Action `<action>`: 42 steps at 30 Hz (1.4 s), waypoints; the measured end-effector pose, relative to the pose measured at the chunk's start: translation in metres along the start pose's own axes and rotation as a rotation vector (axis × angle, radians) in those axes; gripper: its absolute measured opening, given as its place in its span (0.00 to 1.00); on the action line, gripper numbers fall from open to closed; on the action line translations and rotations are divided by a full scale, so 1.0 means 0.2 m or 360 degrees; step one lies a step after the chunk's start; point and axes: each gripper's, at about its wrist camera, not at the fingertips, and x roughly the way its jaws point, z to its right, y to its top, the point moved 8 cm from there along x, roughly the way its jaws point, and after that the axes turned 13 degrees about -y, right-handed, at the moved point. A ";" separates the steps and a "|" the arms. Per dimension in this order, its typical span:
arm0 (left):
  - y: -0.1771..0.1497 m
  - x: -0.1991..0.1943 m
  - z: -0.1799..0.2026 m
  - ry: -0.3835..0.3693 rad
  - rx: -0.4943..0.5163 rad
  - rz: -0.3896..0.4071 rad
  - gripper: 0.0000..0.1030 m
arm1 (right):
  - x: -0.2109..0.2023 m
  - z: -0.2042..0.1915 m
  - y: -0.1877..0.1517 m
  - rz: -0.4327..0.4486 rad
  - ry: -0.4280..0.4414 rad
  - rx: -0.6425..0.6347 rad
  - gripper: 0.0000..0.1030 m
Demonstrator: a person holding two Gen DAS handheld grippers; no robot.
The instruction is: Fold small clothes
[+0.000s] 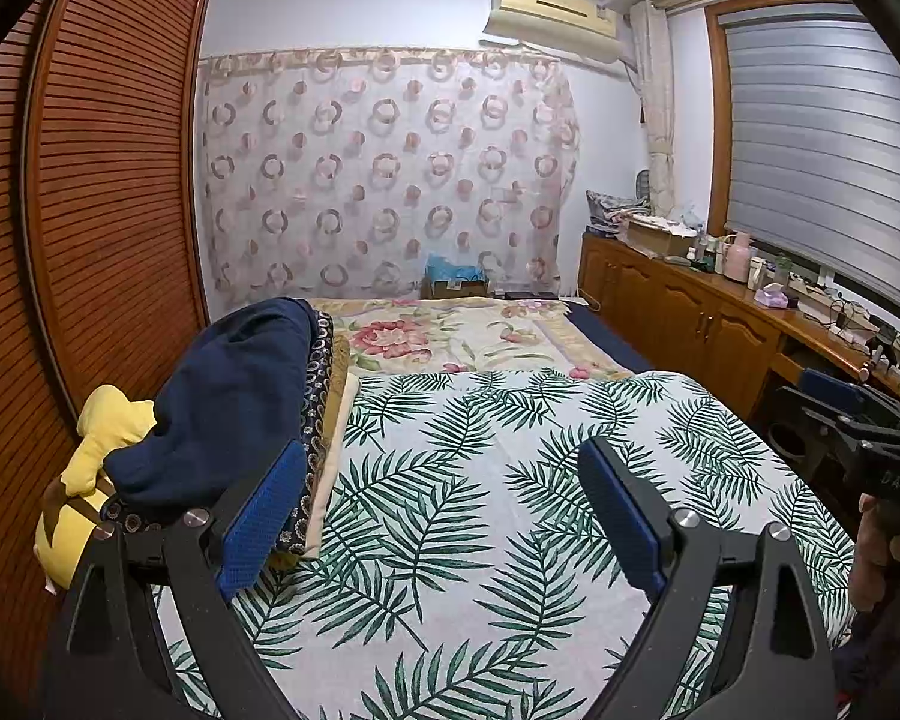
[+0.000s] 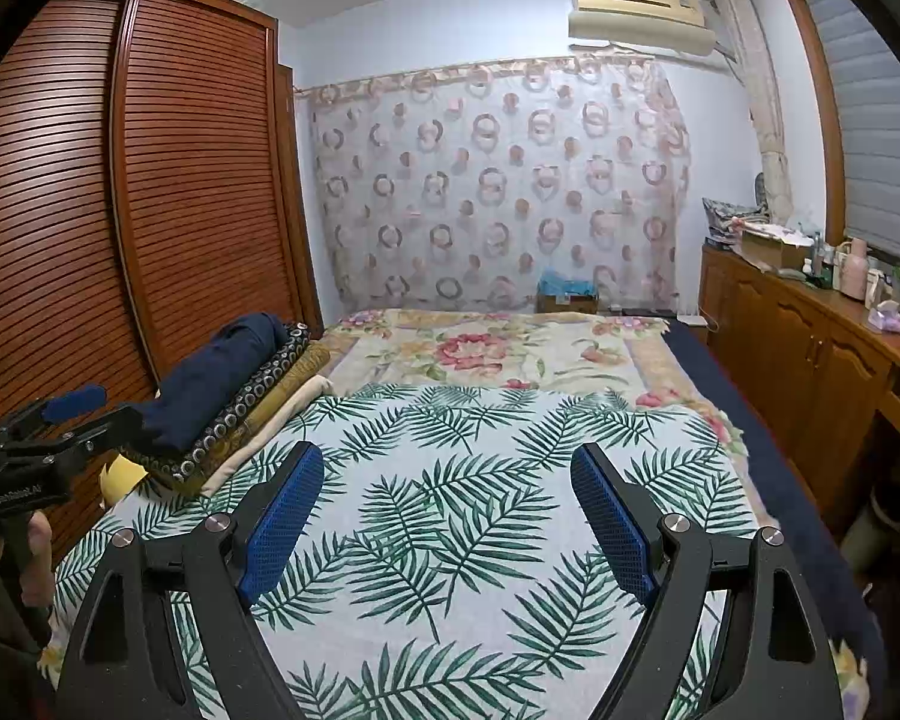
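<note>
1. Left gripper (image 1: 441, 516) spread wide, holding nothing, over the palm-leaf sheet (image 1: 480, 480).
2. Right gripper (image 2: 447, 519) same deal: gaping, nothing held.
3. Stack of folded clothes (image 1: 240, 408) at 10 o'clock, navy piece on top, on the bed.

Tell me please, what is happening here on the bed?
A person holds a two-finger gripper in each hand above a bed covered with a palm-leaf sheet. The left gripper and the right gripper are both open and hold nothing. A pile of clothes lies at the left edge of the bed, with a navy garment on top and something yellow beside it. No garment is spread out on the sheet for folding.
</note>
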 end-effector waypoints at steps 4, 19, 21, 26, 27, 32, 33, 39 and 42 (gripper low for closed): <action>0.00 -0.01 0.00 -0.0001 0.0002 0.0003 0.90 | -0.01 0.01 0.00 0.0002 -0.0002 0.0006 0.83; 0.01 -0.01 0.00 0.0004 0.0008 0.0005 0.90 | -0.03 0.04 -0.01 0.0004 0.0003 -0.0002 0.83; 0.00 -0.01 0.00 0.0004 0.0010 0.0003 0.90 | -0.03 0.04 -0.01 0.0005 0.0001 -0.0003 0.83; 0.01 -0.01 0.00 0.0005 0.0010 0.0005 0.90 | -0.04 0.04 -0.01 0.0006 0.0003 -0.0003 0.83; 0.01 -0.01 0.00 0.0004 0.0011 0.0006 0.90 | -0.04 0.04 -0.01 0.0008 0.0003 -0.0002 0.83; 0.01 -0.01 0.00 0.0006 0.0013 0.0007 0.90 | -0.03 0.04 -0.01 0.0008 -0.0001 0.0003 0.83; 0.01 -0.01 0.00 0.0006 0.0014 0.0008 0.90 | -0.04 0.04 -0.01 0.0008 0.0001 0.0003 0.83; 0.00 -0.01 0.00 0.0005 0.0014 0.0009 0.90 | -0.03 0.04 -0.01 0.0007 0.0001 0.0003 0.83; 0.02 -0.01 0.00 0.0007 0.0021 0.0014 0.90 | -0.03 0.04 -0.01 0.0007 -0.0001 0.0004 0.83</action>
